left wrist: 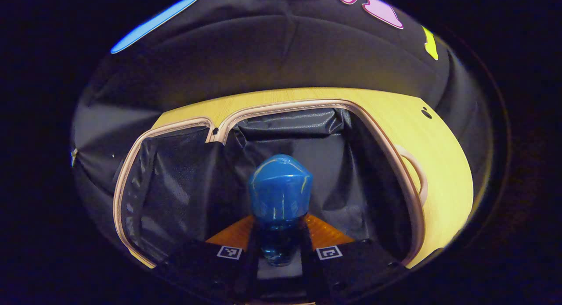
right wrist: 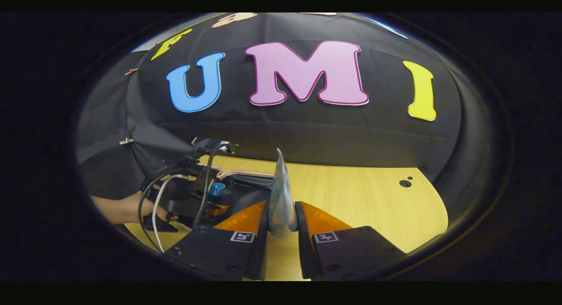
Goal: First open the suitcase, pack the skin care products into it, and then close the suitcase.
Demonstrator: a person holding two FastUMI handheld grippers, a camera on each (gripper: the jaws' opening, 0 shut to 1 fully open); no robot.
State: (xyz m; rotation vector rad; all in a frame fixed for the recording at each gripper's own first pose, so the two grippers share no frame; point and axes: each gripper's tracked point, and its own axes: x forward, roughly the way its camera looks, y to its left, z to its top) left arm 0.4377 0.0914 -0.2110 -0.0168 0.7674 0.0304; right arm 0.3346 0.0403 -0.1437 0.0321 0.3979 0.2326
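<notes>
The suitcase [left wrist: 272, 120] lies open on the wooden table, its dark lining and pale zip rim spread below me in the left gripper view. My left gripper [left wrist: 279, 252] is shut on a blue bottle [left wrist: 280, 195] with a rounded blue cap, held over the right compartment. In the right gripper view my right gripper [right wrist: 281, 232] is shut on a pale tube [right wrist: 281, 195], whose flat crimped end points up above the table. Farther left there, the left gripper [right wrist: 193, 195] and the hand holding it hover over the suitcase [right wrist: 246, 175], with the blue bottle [right wrist: 216, 189] in it.
The wooden table [right wrist: 364, 195] stretches to the right of the suitcase, with a small cable hole [right wrist: 405, 182] near its far edge. A pale handle [left wrist: 415, 173] sticks out from the suitcase's right side. Black cloth walls close the booth behind.
</notes>
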